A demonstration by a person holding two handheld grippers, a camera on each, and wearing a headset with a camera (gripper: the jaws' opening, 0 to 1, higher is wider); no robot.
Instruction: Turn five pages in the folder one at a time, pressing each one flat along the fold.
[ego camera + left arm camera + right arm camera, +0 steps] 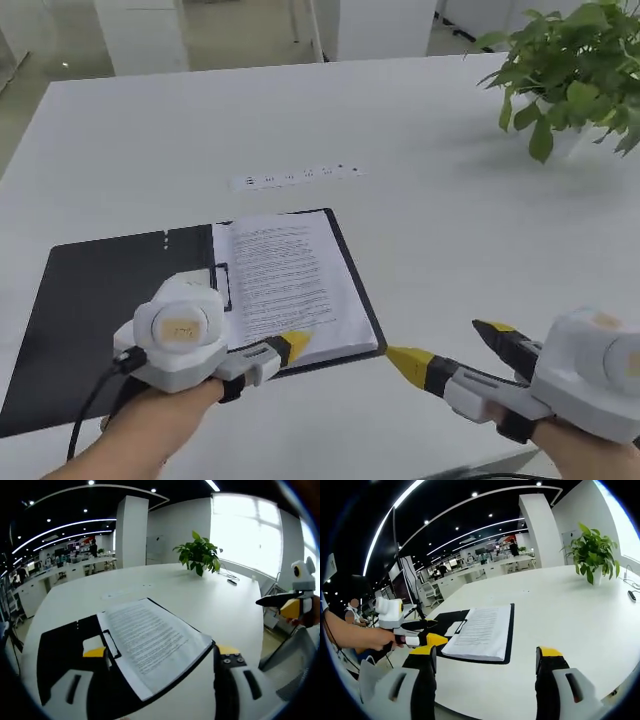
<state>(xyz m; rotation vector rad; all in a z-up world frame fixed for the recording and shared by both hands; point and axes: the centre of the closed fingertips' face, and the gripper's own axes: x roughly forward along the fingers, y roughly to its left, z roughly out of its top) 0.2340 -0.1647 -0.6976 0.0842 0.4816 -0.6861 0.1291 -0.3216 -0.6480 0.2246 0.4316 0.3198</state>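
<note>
Straddling folder corner in its own view, wide-jawed left gripper

Bright, even daylight floods the white surface; the window blows out in the left gripper view. Soft shadow beside the plant. Both gripper views bend at their edges.

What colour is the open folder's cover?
The folder is black, clearest in the head view.

The folder is lying open on the table right ahead of the left gripper; the right gripper is hovering beside its right edge, the plant standing far ahead of it.
</note>
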